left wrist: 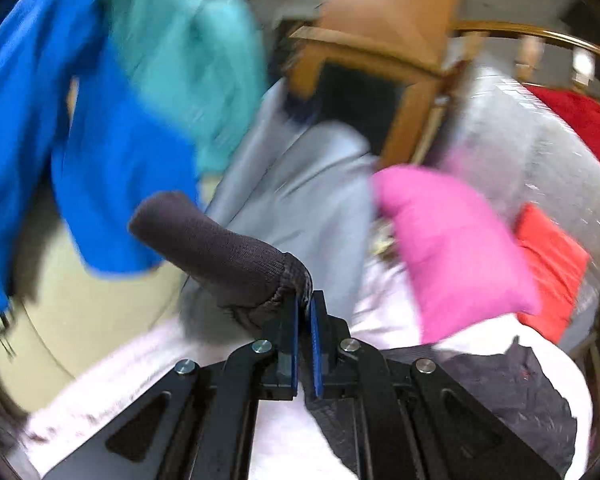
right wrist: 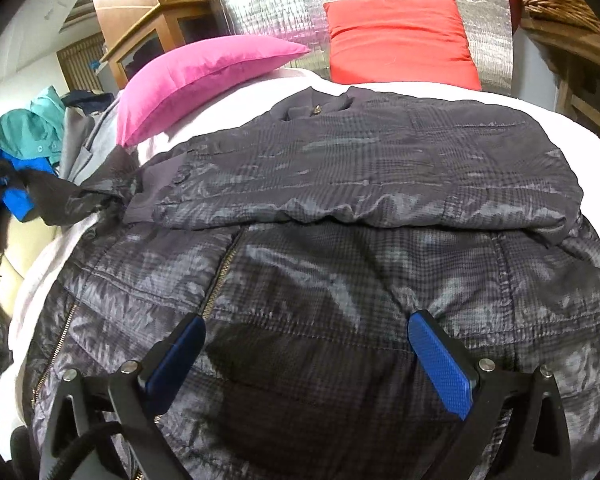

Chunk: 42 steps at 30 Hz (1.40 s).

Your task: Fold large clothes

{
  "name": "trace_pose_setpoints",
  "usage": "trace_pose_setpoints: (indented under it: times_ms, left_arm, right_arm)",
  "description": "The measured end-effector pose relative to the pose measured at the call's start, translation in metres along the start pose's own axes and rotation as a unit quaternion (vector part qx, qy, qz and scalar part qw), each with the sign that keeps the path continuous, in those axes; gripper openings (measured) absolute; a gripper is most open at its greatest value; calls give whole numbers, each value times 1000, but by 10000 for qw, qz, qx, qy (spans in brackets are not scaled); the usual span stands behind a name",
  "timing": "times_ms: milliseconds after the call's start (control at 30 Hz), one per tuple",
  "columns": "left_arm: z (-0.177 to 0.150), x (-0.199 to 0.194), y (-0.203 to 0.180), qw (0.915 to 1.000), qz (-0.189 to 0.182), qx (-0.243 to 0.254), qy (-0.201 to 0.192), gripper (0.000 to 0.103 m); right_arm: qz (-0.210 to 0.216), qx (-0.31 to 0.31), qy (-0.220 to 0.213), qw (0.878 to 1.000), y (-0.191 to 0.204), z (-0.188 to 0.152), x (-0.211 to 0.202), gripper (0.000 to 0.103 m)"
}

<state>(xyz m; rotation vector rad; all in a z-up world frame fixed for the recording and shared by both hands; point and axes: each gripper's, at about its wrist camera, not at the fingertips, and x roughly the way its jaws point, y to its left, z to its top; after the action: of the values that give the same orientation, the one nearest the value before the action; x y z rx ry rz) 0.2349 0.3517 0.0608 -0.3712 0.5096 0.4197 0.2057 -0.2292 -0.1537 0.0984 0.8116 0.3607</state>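
A dark checked quilted jacket [right wrist: 340, 208] lies spread over a white-covered bed [right wrist: 400, 90], filling most of the right wrist view, with its upper part folded down across the body and its zipper [right wrist: 220, 276] running diagonally at lower left of the frame. The right gripper [right wrist: 306, 364] hovers low over the jacket's lower part, its blue-padded fingers [right wrist: 440, 364] spread wide apart with nothing clamped between them; whether the tips touch the fabric is hard to tell. At the left edge of that view the jacket's sleeve [right wrist: 84, 196] stretches off the bed. In the blurred left wrist view, the left gripper [left wrist: 305, 320] has its fingers pressed together on the ribbed cuff [left wrist: 228, 256] of that sleeve, which juts toward the upper left of the frame. Behind it a blue garment [left wrist: 100, 152] and a teal garment [left wrist: 188, 68] occupy the upper left, with a pale grey garment [left wrist: 300, 200] at centre. A pink pillow [right wrist: 204, 76] and a red pillow [right wrist: 400, 40] sit at the head of the bed, against a silvery quilted surface [right wrist: 284, 4]. A wooden cabinet [right wrist: 140, 20] stands at upper left.
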Motion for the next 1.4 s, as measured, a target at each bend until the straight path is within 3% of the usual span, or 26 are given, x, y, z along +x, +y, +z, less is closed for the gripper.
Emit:
trace_pose_setpoints:
  times_ms: [133, 300, 467, 567, 667, 700, 767, 800, 833, 933, 967, 1100, 1167, 1233, 1300, 1400]
  left_arm:
    - [7, -48, -74, 9957, -473, 694, -388, 5]
    - [-19, -79, -192, 9793, -1181, 1582, -443, 4]
    - [-81, -75, -309, 9578, -1663, 2342, -62, 4]
    - [-123, -73, -341, 9479, -1869, 2558, 342, 4]
    - [-163, -68, -361, 9327, -2120, 2783, 882, 4]
    - [-176, -69, -360, 9298, -2163, 2803, 1003, 9]
    - [-194, -71, -349, 9280, -2216, 2739, 1208, 34]
    - [-203, -74, -334, 9303, -2198, 2646, 1271, 53]
    - [-210, -77, -321, 9344, -2124, 2583, 1227, 59]
    - [-221, -96, -262, 9494, -1709, 2501, 827, 60]
    - [-224, -100, -234, 9581, -1468, 2371, 656, 61]
    - [-221, -94, -121, 9916, -194, 1268, 164, 67]
    - [-214, -81, -70, 9985, 337, 417, 141, 67]
    - [-205, -66, -21, 9942, 803, -679, 222, 67]
    - [-200, -49, 22, 9761, 1076, -1857, 346, 67]
    - [-206, -33, 54, 9514, 1132, -2841, 360, 67]
  right_arm:
    - [151, 118, -71, 9998, -5, -1, -2, 103]
    - [423, 327, -194, 9984, -13, -2, -7, 103]
    - [909, 755, -379, 9923, -30, -3, -12, 102]
    - [953, 791, -381, 9916, -30, -1, -12, 103]
    - [973, 814, -364, 9912, -29, -1, -13, 103]
    - [994, 833, -364, 9909, -29, 0, -13, 103]
    - [1023, 860, -364, 9904, -30, 0, -13, 103]
    - [1030, 868, -369, 9902, -30, 0, -13, 103]
    - [1037, 875, -374, 9900, -30, 0, -13, 103]
    - [1071, 904, -403, 9893, -33, 0, -14, 103]
    - [1083, 910, -414, 9891, -34, 0, -14, 103]
    - [1111, 937, -450, 9884, -35, -2, -15, 103]
    - [1075, 937, -407, 9889, -35, -1, -14, 102]
    - [803, 887, -210, 9926, -28, 3, -14, 102]
    - [569, 925, 154, 9940, -16, 12, -15, 102]
    - [1045, 1079, 235, 9884, 14, 34, -28, 102]
